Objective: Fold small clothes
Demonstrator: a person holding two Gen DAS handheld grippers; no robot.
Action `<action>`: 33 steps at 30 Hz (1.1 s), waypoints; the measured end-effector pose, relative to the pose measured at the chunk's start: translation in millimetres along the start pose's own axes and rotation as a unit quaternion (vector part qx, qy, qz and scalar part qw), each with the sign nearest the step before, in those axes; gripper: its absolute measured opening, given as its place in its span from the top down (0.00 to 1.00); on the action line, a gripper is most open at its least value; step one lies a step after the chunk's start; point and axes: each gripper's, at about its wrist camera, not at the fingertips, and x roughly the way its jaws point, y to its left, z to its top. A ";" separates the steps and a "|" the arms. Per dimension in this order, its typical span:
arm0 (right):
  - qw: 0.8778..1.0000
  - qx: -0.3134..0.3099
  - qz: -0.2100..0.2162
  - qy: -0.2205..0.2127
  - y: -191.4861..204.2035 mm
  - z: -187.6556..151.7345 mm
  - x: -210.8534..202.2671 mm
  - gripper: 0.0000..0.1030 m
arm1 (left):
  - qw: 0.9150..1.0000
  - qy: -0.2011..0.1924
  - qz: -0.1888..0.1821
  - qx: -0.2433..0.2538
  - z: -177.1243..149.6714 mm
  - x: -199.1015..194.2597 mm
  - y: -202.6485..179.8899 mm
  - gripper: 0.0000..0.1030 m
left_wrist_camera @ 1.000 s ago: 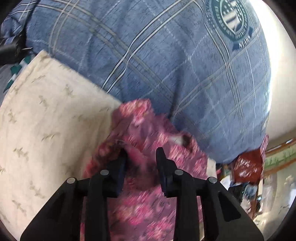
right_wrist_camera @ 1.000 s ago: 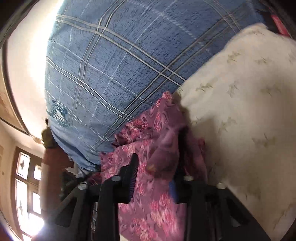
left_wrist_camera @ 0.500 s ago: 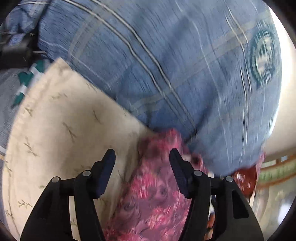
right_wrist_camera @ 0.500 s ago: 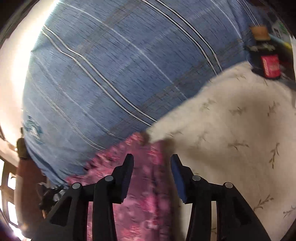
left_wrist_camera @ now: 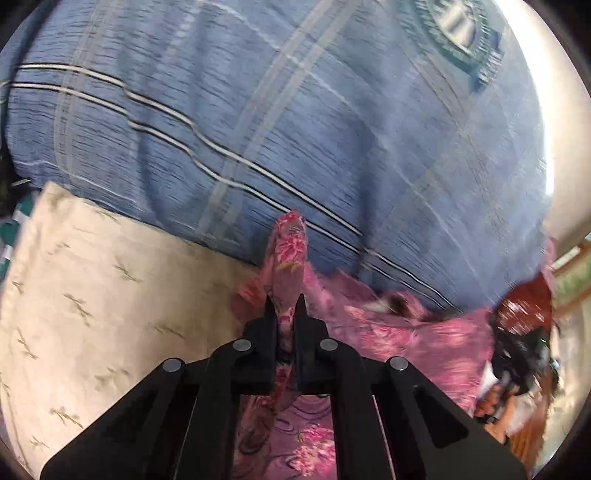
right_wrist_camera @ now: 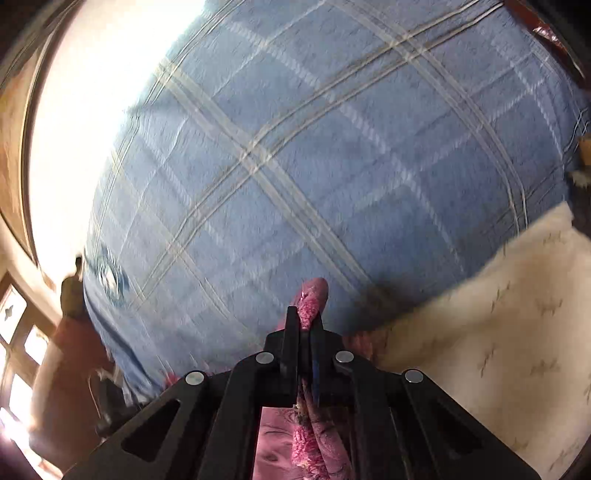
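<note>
Bunching into a narrow ridge, the pink floral-print garment (left_wrist_camera: 291, 258) is pinched between the closed fingers of the left gripper (left_wrist_camera: 285, 308), its tip standing up past them while the rest spreads away to the right over the bed. The right gripper (right_wrist_camera: 303, 321) likewise has its fingers clamped narrowly on a fold of the same garment (right_wrist_camera: 314, 295), which hangs down beneath it. Under the cloth lies a blue plaid bedspread with pale crossing stripes (left_wrist_camera: 295, 129), and beside it a cream sheet with small sprig motifs (left_wrist_camera: 92, 295). A round dark-green emblem (left_wrist_camera: 458, 29) is printed on the bedspread; its lettering is too blurred to read. Wooden-framed windows (right_wrist_camera: 14, 332) glow brightly at the room's edge.
</note>
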 end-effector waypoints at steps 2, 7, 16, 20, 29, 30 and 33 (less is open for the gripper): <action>0.999 0.013 -0.043 0.017 -17.6 2.3 14.7 0.96 | 0.999 -0.004 0.027 -0.028 2.8 5.4 16.1 0.96; 0.986 0.048 -0.120 0.103 -56.9 -19.4 52.3 0.93 | 0.994 0.040 0.040 -0.097 -2.9 27.2 52.1 0.96; 0.997 -0.004 -0.045 0.064 -14.0 -53.9 -51.4 0.77 | 0.999 0.009 0.038 0.014 -44.1 -62.7 3.0 0.69; 0.993 -0.045 -0.069 0.089 -14.7 -105.1 -70.2 0.64 | 0.998 0.033 0.033 0.046 -97.7 -61.0 -16.3 0.59; 0.993 -0.011 -0.098 0.071 -25.2 -116.0 -121.9 0.58 | 0.998 0.056 0.015 -0.034 -129.0 -89.1 4.4 0.69; 0.993 0.003 -0.095 0.070 -30.1 -119.8 -128.0 0.55 | 0.998 0.051 0.009 -0.041 -133.0 -96.9 7.8 0.67; 0.991 0.038 -0.106 0.078 -38.0 -134.6 -120.4 0.55 | 0.997 0.052 0.005 -0.065 -146.7 -108.5 22.5 0.61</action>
